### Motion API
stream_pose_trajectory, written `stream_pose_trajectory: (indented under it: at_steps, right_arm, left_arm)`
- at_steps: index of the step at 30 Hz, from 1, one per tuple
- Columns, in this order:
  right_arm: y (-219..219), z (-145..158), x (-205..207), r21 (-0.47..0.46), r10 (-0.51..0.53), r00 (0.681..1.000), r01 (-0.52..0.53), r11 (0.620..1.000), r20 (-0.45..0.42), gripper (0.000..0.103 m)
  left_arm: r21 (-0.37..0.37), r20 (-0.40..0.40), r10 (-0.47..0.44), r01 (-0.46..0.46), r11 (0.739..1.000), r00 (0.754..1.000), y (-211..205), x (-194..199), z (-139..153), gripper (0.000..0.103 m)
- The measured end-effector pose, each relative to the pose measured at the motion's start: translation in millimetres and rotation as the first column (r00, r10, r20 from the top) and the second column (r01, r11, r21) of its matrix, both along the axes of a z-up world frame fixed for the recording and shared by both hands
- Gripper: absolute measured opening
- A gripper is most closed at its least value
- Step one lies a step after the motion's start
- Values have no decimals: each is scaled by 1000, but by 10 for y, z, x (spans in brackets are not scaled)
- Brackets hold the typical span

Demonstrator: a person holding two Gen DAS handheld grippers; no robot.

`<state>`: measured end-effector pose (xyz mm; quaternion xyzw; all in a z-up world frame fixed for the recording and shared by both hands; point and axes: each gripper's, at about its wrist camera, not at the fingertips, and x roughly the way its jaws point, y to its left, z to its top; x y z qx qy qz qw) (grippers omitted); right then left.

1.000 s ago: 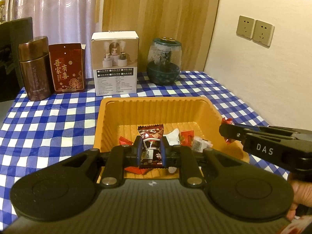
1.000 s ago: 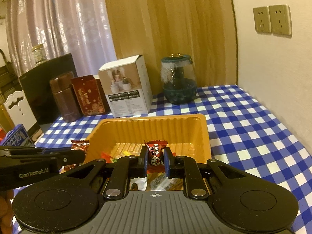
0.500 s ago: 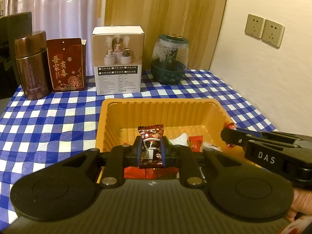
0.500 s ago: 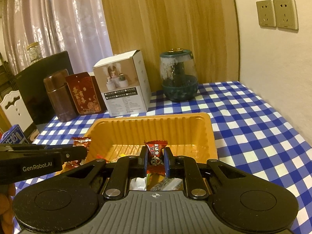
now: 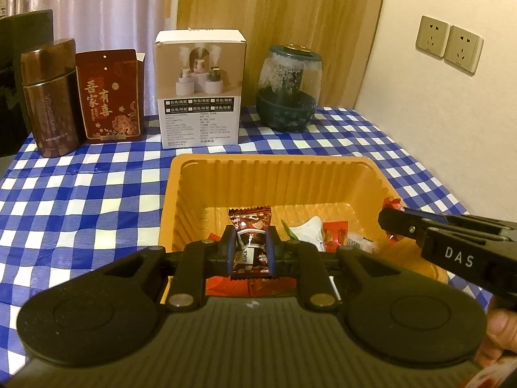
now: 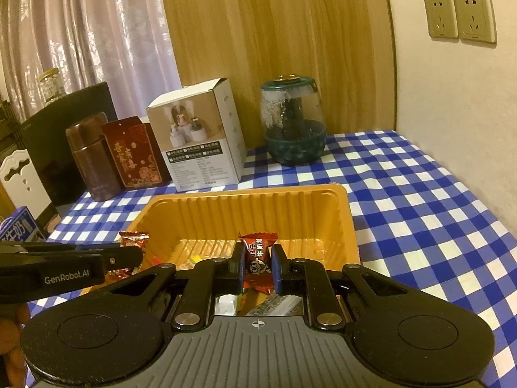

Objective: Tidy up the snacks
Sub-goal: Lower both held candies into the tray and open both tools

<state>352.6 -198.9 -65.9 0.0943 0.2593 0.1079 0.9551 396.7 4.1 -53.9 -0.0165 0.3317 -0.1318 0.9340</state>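
An orange plastic tray (image 5: 274, 165) (image 6: 342, 194) sits on the blue checked tablecloth and holds several wrapped snacks (image 5: 334, 234). My left gripper (image 5: 250, 252) is shut on a dark red patterned candy (image 5: 250, 226) and holds it over the tray's near side. It also shows at the left of the right wrist view (image 6: 129, 255). My right gripper (image 6: 257, 265) is shut on a red wrapped candy (image 6: 258, 252) above the tray's near edge. It enters the left wrist view from the right (image 5: 392, 216).
Along the back stand a brown tin (image 5: 48, 97), a red gift box (image 5: 110, 97), a white carton (image 5: 200, 90) and a green-based glass jar (image 5: 289, 87). A wall with sockets (image 5: 449, 43) bounds the right side. A blue milk carton (image 6: 19, 231) sits far left.
Both grippers have lifted and drawn back a little from the tray, each still holding its candy. The tray and its contents have not moved.
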Motion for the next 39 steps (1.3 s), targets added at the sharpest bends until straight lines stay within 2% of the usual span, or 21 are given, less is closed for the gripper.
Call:
stream_pose_trajectory:
  at_steps: [7, 8, 10, 39]
  right_arm:
    - [-4, -10, 17, 0, 1, 1000, -1, 1000, -2, 17]
    - [-6, -13, 18, 1, 1, 1000, -1, 1000, -2, 17]
    - [-2, -12, 16, 0, 0, 1000, 0, 1000, -1, 17]
    - [0, -5, 24, 48, 7, 1000, -8, 999, 8, 17]
  left_arm:
    - [11, -9, -4, 4, 1000, 1000, -44, 42, -52, 18]
    - [14, -5, 1, 0, 1000, 1000, -44, 44, -57, 23]
    - [15, -10, 5, -5, 1000, 1000, -33, 48, -73, 26]
    - [20, -6, 10, -10, 1000, 1000, 13, 19, -85, 26]
